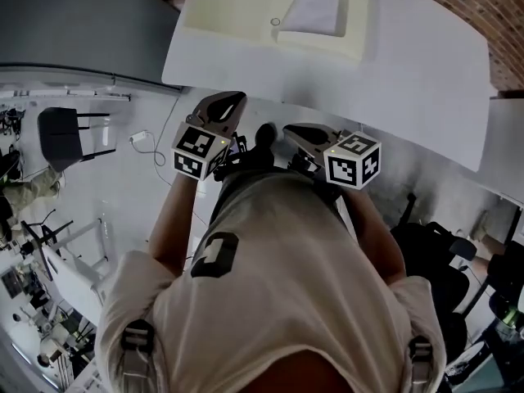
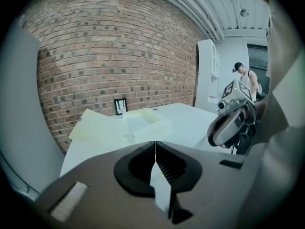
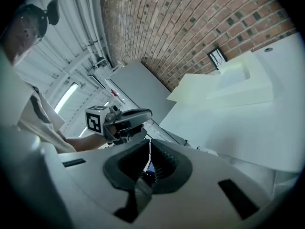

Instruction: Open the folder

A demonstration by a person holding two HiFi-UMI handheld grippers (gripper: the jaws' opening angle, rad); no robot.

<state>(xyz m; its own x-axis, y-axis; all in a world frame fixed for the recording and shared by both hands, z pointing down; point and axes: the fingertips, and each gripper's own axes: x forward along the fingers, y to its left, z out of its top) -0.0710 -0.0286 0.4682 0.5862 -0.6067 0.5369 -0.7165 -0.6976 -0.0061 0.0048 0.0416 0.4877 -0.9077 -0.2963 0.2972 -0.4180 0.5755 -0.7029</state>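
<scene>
A pale cream folder lies flat on the far left part of the white table. A raised box-like half sits on its right side. In the left gripper view the folder is well ahead of the jaws, and the right gripper view shows the folder off to the upper right. My left gripper and right gripper hang side by side near my chest, short of the table's near edge. Both are shut and hold nothing. Their jaws meet at the left gripper and the right gripper.
A grey partition stands left of the table, with a brick wall behind it. A small black frame stands at the table's back. A black chair is on the left, an office chair on the right, and a person far off.
</scene>
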